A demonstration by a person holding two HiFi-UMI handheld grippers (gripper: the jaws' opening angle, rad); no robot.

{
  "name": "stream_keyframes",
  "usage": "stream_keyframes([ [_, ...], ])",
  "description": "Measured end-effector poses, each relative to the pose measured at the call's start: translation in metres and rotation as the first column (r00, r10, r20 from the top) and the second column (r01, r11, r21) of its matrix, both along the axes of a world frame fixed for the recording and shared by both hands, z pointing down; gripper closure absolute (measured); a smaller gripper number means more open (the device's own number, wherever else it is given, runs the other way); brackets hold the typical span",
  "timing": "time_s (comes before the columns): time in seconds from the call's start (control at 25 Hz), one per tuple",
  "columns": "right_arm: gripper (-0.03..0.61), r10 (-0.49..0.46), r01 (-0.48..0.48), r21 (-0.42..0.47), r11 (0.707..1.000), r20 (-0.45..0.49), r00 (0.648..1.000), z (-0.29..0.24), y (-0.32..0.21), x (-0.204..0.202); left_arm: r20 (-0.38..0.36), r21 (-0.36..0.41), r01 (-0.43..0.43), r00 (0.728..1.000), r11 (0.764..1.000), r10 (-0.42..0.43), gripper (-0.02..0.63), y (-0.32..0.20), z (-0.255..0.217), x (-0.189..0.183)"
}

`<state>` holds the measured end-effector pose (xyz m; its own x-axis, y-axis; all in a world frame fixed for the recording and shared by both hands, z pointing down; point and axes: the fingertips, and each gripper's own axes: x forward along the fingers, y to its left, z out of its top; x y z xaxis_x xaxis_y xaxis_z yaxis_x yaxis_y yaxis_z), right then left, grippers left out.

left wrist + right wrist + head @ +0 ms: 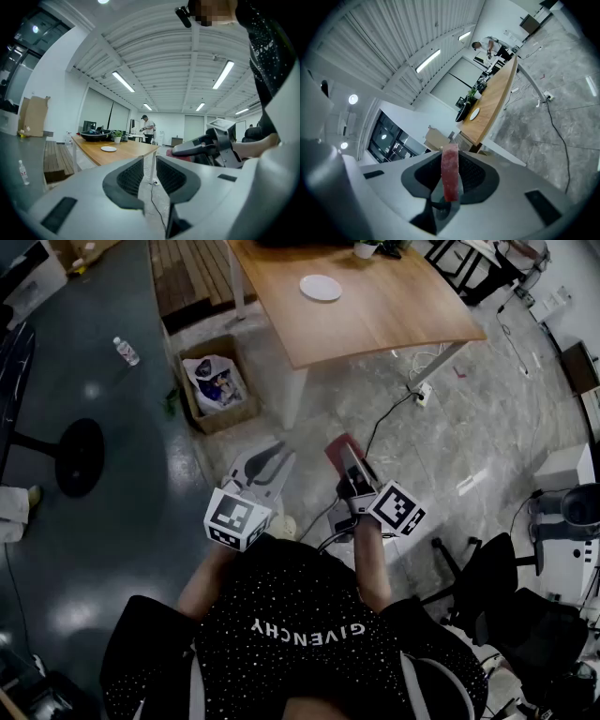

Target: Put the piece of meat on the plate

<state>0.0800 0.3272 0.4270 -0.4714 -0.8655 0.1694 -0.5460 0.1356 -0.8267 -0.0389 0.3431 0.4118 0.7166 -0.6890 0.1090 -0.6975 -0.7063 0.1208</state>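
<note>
A red slab of meat stands on edge between the jaws of my right gripper, which is shut on it. In the head view the meat sticks out past the right gripper above the grey floor. My left gripper hangs beside it, its jaws a narrow gap apart with nothing between them. The white plate lies on the wooden table well ahead of both grippers. The plate looks small and far in both gripper views.
A cardboard box holding a plastic bag stands by the table's near corner. A water bottle, a wooden pallet and a black round base are at the left. A cable crosses the floor; an office chair is at the right.
</note>
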Motion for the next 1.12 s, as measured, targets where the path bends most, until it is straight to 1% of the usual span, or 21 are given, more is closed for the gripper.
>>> stream_keyframes([
  [0.24, 0.480, -0.007, 0.007, -0.002, 1.000, 0.007, 1.000, 0.002, 0.004, 0.003, -0.001, 0.001, 0.020, 1.000, 1.000, -0.020, 0.523, -0.001, -0.001, -0.002],
  [0.6, 0.480, -0.001, 0.001, -0.021, 1.000, 0.031, 1.000, 0.008, -0.012, 0.004, 0.010, -0.019, 0.025, 1.000, 1.000, -0.025, 0.523, -0.012, 0.004, -0.004],
  [1.12, 0.480, 0.021, -0.019, -0.029, 0.999, 0.052, 0.998, 0.006, -0.075, 0.021, -0.010, -0.020, 0.014, 1.000, 1.000, -0.015, 0.523, -0.083, 0.004, 0.014],
])
